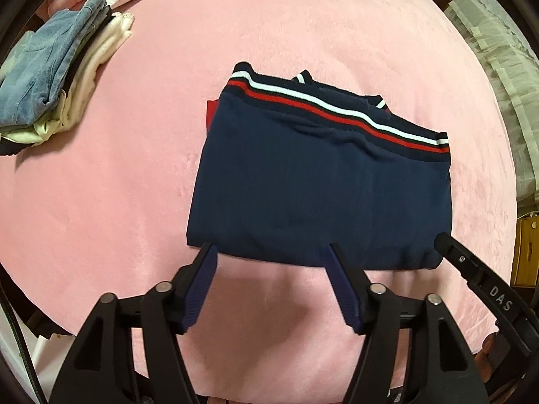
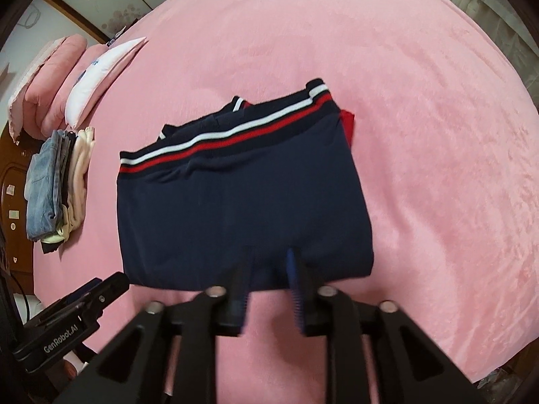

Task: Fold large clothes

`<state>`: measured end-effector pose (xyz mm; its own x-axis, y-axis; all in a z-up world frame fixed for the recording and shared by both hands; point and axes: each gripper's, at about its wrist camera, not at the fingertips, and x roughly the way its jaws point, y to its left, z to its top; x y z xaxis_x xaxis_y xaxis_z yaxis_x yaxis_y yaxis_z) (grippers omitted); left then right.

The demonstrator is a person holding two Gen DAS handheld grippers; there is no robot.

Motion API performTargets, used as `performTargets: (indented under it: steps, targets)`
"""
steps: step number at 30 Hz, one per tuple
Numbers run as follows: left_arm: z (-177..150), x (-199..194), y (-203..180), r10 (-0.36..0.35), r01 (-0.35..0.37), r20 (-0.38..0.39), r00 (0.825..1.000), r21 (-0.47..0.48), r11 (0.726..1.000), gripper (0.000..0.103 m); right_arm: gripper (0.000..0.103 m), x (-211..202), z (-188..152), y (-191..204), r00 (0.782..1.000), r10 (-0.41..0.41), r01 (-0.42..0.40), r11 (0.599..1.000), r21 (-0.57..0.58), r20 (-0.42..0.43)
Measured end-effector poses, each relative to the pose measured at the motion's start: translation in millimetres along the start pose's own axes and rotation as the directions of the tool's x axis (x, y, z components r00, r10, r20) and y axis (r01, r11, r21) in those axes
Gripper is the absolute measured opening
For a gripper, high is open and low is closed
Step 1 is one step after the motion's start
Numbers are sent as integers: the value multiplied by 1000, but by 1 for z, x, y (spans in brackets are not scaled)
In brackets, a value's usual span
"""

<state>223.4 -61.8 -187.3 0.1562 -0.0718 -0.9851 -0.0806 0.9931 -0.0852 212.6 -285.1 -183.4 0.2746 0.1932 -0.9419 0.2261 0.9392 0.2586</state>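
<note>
A navy garment (image 1: 303, 188) with a red and white striped hem lies folded into a rectangle on the pink bed (image 1: 134, 185); a red part peeks out at one side. My left gripper (image 1: 271, 252) is open and empty, its fingertips at the garment's near edge. In the right wrist view the garment (image 2: 235, 208) lies just ahead. My right gripper (image 2: 271, 256) has its fingers narrowly apart over the garment's near fold; I cannot tell whether cloth is pinched. Its finger (image 1: 471, 269) also shows in the left wrist view.
A stack of folded clothes (image 1: 57, 80), denim on top, sits at the bed's left; it also shows in the right wrist view (image 2: 57, 175). Pink and white pillows (image 2: 67, 80) lie behind it. A wooden cabinet (image 1: 527, 252) stands beside the bed.
</note>
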Motion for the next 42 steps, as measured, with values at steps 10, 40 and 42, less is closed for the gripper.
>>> performTargets:
  steps: [10, 40, 42]
  targets:
    - [-2, 25, 17, -126, 114, -58, 990, -172, 978, 74, 52, 5, 15, 4, 999, 34, -35, 999, 23, 33]
    - [-46, 105, 82, -259, 321, 192, 947, -616, 719, 74, 0, 124, 50, 43, 948, 282, -282, 959, 20, -145]
    - [-48, 110, 85, -289, 351, 204, 935, -628, 695, 74, 0, 122, 49, 45, 953, 265, -267, 964, 5, -148]
